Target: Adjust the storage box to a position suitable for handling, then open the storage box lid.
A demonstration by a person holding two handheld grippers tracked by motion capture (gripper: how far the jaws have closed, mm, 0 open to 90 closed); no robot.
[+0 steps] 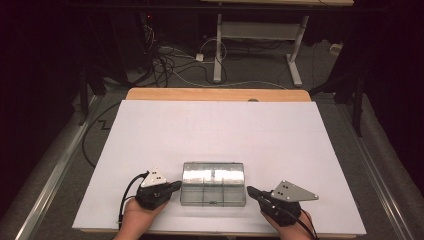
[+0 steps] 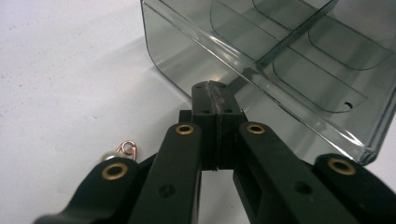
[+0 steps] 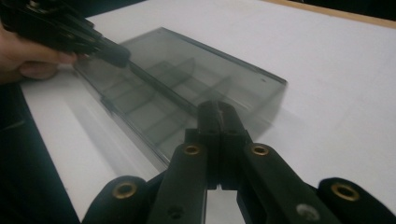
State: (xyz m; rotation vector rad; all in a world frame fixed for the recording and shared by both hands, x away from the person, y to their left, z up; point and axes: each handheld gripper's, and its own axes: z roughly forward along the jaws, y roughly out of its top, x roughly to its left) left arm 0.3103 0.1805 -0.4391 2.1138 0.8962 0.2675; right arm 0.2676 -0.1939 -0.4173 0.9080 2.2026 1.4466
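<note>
A clear plastic compartment box [image 1: 213, 183] with its lid closed lies near the front edge of a white table top [image 1: 215, 130], slightly left of centre, flanked by two hand-held grippers. At the box's left end, the left gripper [image 1: 176, 186] points right with its black jaws pressed together and nothing between them; in the left gripper view the closed tips [image 2: 214, 93] sit right at the box's [image 2: 280, 60] smoky side wall near a corner, though actual contact cannot be made out. At the right end, the right gripper [image 1: 251, 191] points left, its jaws likewise pressed flat against each other and holding nothing; in the right gripper view the tips [image 3: 217, 109] stand just beside the box [image 3: 187, 88], whose inner dividers show through the lid. The same view catches the left gripper [image 3: 114, 51] and the hand [image 3: 28, 58] holding it at the box's far end. A small copper-coloured wire ring [image 2: 127, 149] lies on the white surface beside the left gripper. Beyond the white top, a strip of wooden table edge [image 1: 217, 94] runs along the far side.
</note>
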